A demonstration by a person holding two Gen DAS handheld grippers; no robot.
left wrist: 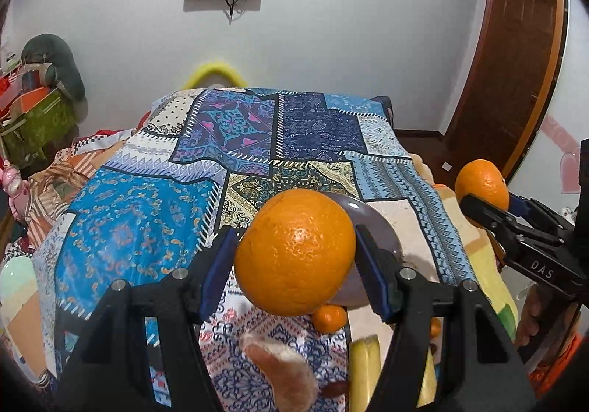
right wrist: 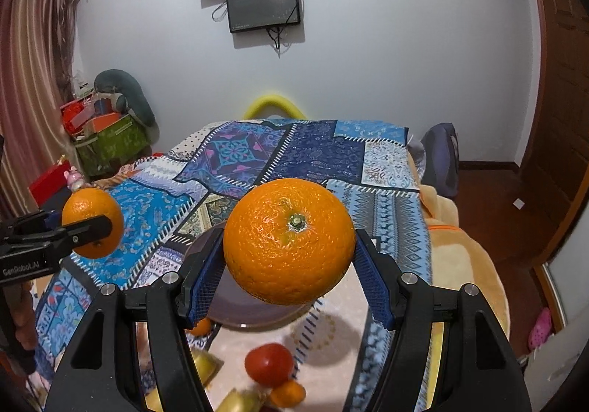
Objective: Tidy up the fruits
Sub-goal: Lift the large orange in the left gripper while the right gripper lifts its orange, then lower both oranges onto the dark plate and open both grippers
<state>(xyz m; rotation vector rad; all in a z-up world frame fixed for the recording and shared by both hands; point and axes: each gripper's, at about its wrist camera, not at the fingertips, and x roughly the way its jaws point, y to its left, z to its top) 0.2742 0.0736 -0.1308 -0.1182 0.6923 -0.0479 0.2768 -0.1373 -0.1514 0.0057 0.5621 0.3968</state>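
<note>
Left gripper (left wrist: 294,253) pinches a large round orange (left wrist: 294,252) between its blue pads, raised above the bed. Right gripper (right wrist: 289,246) likewise clamps a second round orange with a green stem scar (right wrist: 289,240). Below and just beyond both grippers lies a grey-purple plate (right wrist: 254,312); nearer, beneath them, a small mandarin (left wrist: 328,318) and a red tomato (right wrist: 268,364) rest on the patchwork bedspread (left wrist: 235,139).
</note>
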